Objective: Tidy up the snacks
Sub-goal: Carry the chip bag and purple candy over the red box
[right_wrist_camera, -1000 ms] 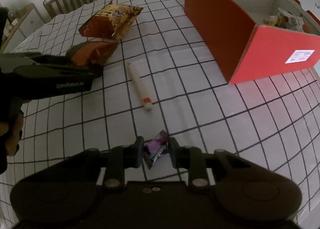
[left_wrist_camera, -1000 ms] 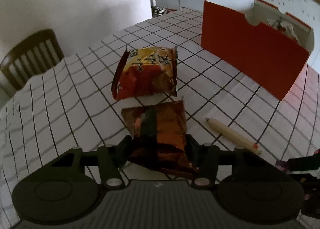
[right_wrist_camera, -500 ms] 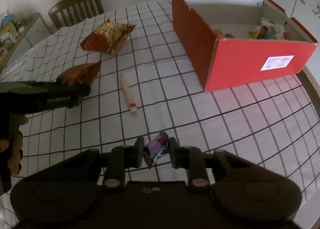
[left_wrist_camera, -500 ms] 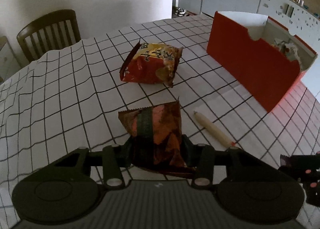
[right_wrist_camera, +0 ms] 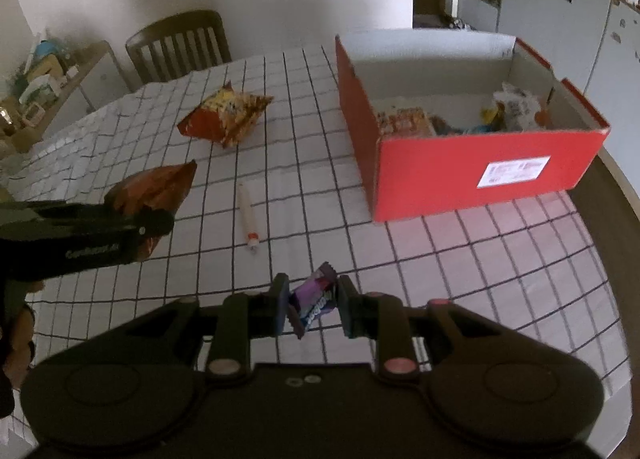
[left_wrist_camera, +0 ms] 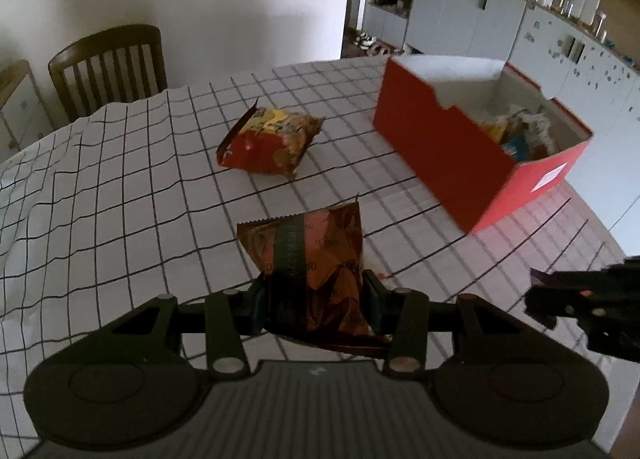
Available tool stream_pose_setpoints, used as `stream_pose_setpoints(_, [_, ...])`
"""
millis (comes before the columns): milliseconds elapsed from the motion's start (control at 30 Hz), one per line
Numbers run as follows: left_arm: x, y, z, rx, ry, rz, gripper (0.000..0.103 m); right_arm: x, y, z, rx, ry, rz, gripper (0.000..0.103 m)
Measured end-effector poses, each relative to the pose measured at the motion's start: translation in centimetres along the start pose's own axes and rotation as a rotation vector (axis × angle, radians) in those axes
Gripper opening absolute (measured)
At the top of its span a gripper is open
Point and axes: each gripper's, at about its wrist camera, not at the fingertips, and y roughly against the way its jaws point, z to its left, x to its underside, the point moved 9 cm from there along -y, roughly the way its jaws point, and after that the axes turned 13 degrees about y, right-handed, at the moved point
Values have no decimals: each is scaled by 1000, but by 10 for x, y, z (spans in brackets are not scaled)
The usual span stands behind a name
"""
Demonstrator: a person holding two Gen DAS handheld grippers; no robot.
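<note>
My left gripper (left_wrist_camera: 314, 305) is shut on an orange-brown foil snack bag (left_wrist_camera: 310, 259), held up off the checked tablecloth (left_wrist_camera: 120, 187); the same bag (right_wrist_camera: 160, 187) shows in the right wrist view, at the left. My right gripper (right_wrist_camera: 312, 305) is shut on a small purple candy wrapper (right_wrist_camera: 314, 299), also lifted above the cloth. A red and yellow chip bag (left_wrist_camera: 270, 143) (right_wrist_camera: 228, 119) lies on the table farther back. The open red box (left_wrist_camera: 472, 163) (right_wrist_camera: 472, 175) with several snacks inside stands to the right.
A cream stick-shaped item with a red tip (right_wrist_camera: 246, 215) lies on the cloth between the grippers and the box. A wooden chair (left_wrist_camera: 108, 67) stands behind the table. Grey cabinets (left_wrist_camera: 460, 15) line the back right. The table edge (right_wrist_camera: 616, 179) curves past the box.
Both grippers have risen and pulled back with their snacks, so more of the table, box inside and room shows. The left gripper's jaws closed a little tighter on the foil bag.
</note>
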Motion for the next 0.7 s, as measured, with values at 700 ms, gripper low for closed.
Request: stream_pose_setpoints(700, [-27, 49, -104, 60, 30, -103, 46, -48, 49, -72, -17, 146, -147, 24])
